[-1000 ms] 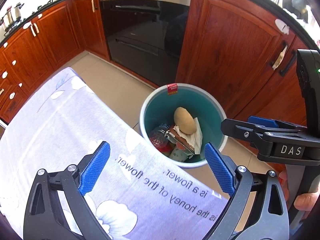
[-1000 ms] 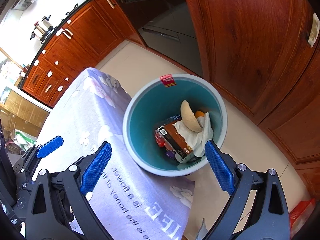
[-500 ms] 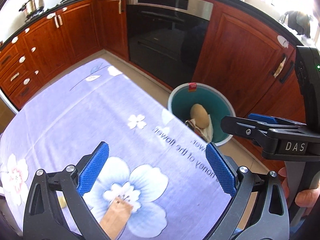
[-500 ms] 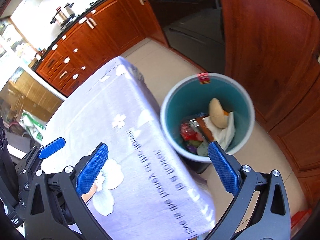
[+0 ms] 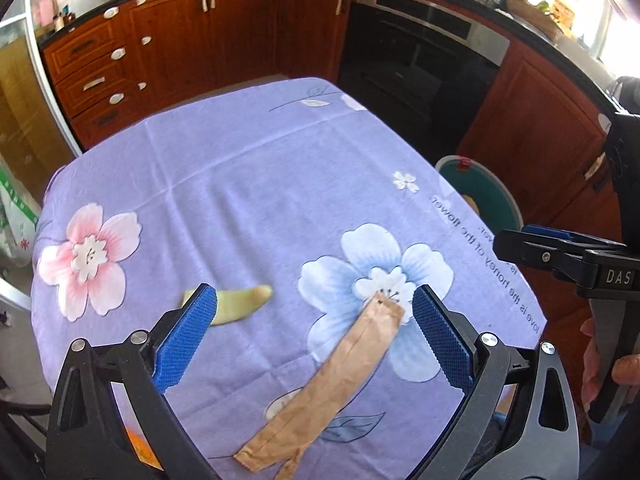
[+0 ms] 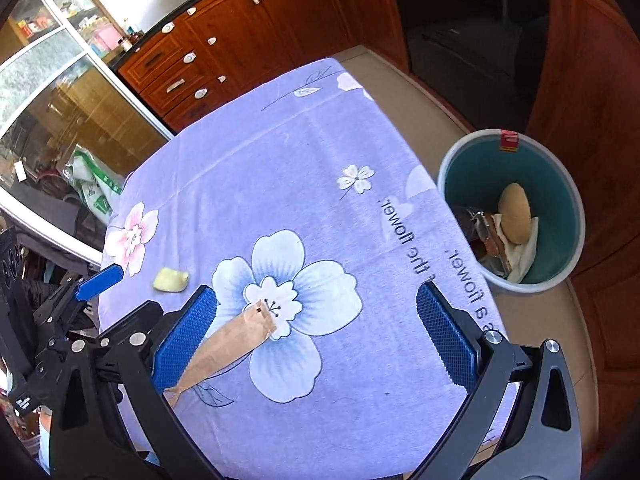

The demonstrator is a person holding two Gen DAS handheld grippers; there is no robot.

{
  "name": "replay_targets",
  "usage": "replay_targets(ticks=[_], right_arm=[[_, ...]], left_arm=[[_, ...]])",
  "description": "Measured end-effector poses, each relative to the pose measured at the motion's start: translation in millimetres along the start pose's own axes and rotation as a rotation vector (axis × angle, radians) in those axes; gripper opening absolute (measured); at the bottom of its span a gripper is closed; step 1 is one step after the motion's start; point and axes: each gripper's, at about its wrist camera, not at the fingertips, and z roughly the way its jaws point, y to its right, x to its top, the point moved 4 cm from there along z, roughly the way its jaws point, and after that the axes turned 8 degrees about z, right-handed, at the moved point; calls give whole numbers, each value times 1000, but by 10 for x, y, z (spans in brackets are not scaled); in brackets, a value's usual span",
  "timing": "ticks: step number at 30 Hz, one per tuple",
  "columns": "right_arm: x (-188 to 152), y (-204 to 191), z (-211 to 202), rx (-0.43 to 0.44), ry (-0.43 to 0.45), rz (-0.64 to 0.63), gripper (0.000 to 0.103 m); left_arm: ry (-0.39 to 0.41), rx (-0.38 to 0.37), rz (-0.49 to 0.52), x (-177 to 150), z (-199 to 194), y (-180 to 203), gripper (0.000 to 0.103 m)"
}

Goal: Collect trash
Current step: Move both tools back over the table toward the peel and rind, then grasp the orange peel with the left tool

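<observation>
Left gripper [image 5: 312, 340]: held wide open above the table [image 5: 248, 184]; nothing is gripped.
Right gripper [image 6: 316, 340]: likewise spread wide and empty, held over the table's near right part.
Brown paper wrapper [image 5: 336, 380]: laid flat on the cloth over the blue flower print; its long axis is seen running from the near edge up toward the flower's centre, slanted to the right.
Pale peel piece [image 5: 240, 304]: seen on the cloth just beyond the left gripper's left finger, partly hidden by it.
Trash bin [image 6: 568, 208]: set on the floor beyond the table's right edge, already partly filled.
Key relation: the wrapper is framed between the left gripper's fingers, so the left is judged nearer; its fingers would need to be turned across the wrapper's narrow width.
</observation>
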Motion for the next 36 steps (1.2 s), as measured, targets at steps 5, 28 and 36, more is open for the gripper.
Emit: replay_targets(ticks=[5,28,36], right_arm=[[-215,-234,158,11,-54,-54,96],[-977,-1011,843,79,-327,-174,96],[-978,-1159,1016,90,-330,-192,96]], left_arm=[[-13,25,-71,-302,-88,-353,99],[-97,84,-169,-1520,-322,-1130,99],[-106,60,-190,-1708,-331,-1171,99]])
